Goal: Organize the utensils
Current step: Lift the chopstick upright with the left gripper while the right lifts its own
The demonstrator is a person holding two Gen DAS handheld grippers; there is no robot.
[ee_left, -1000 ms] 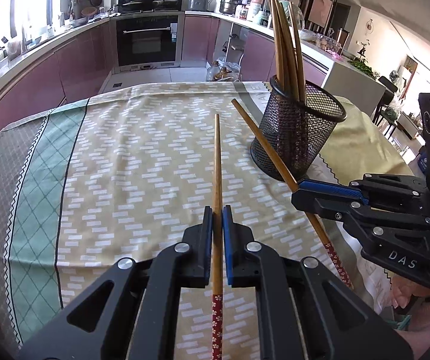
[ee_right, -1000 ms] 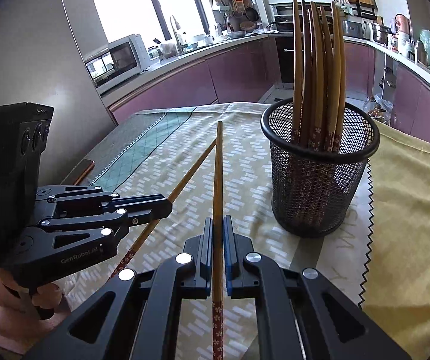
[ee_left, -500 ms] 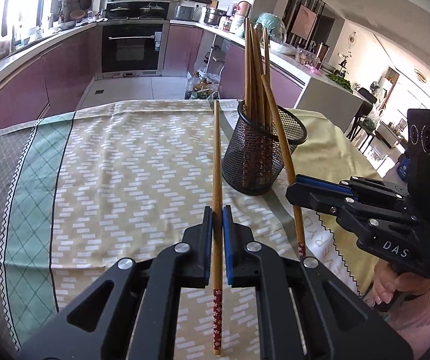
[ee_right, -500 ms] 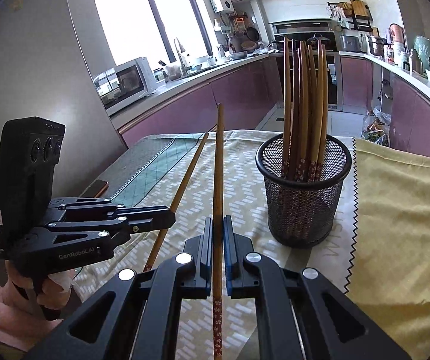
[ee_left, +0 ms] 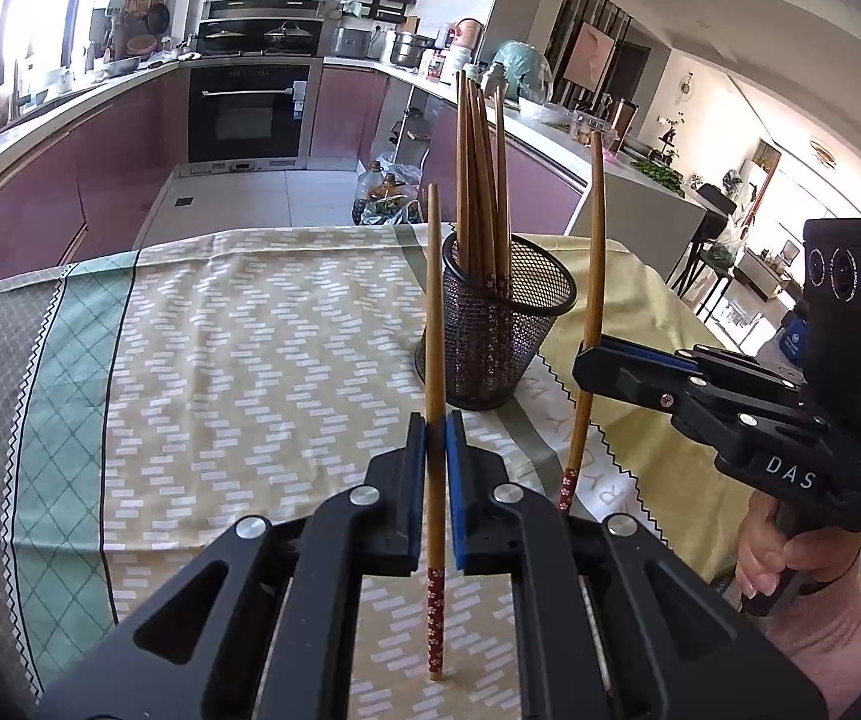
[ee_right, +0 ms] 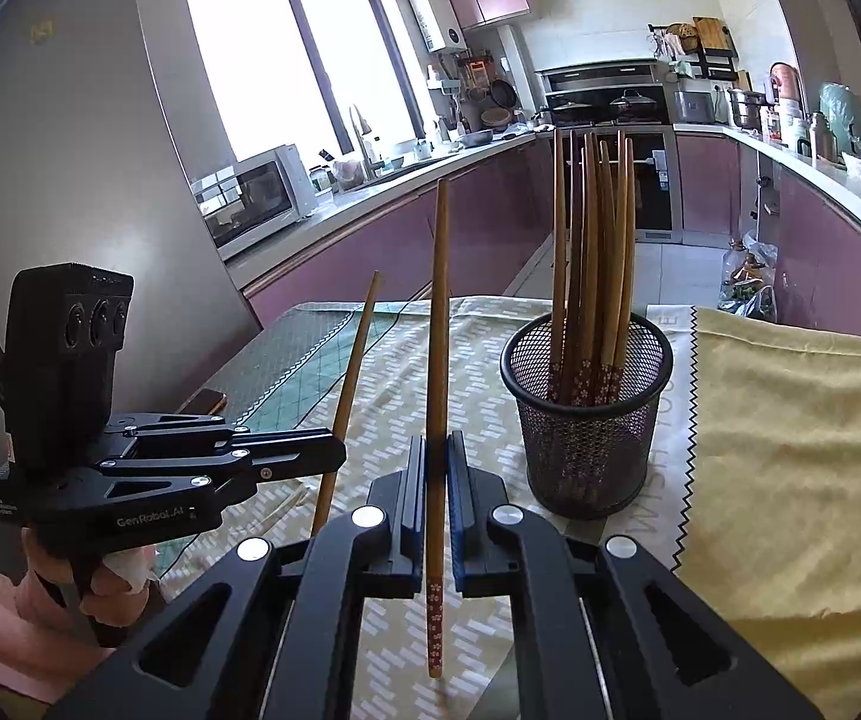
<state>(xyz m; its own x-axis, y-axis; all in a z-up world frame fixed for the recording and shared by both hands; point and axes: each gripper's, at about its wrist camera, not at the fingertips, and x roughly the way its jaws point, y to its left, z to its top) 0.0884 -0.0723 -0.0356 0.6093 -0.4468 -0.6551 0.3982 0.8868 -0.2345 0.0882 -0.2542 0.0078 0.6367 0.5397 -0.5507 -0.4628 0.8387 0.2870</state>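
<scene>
Left wrist view: the left gripper (ee_left: 436,480) body is running off the bottom edge, its rear cut away. The right gripper (ee_left: 595,360) is hiding a stretch of its chopstick (ee_left: 589,276) behind the near jaw. The mesh holder (ee_left: 490,336) is veiling the lower ends of the standing chopsticks (ee_left: 478,180). The hand (ee_left: 790,546) is partly covered by the handle. Right wrist view: countertop clutter (ee_right: 466,132) is reading too small to identify. A dark flat object (ee_right: 205,402) on the surface is half hidden.

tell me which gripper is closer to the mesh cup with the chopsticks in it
Right, though only slightly. The right gripper sits just beside the mesh cup, on its right in the left wrist view. The left gripper is farther out on the cup's other side. Each is shut on one chopstick.
</scene>
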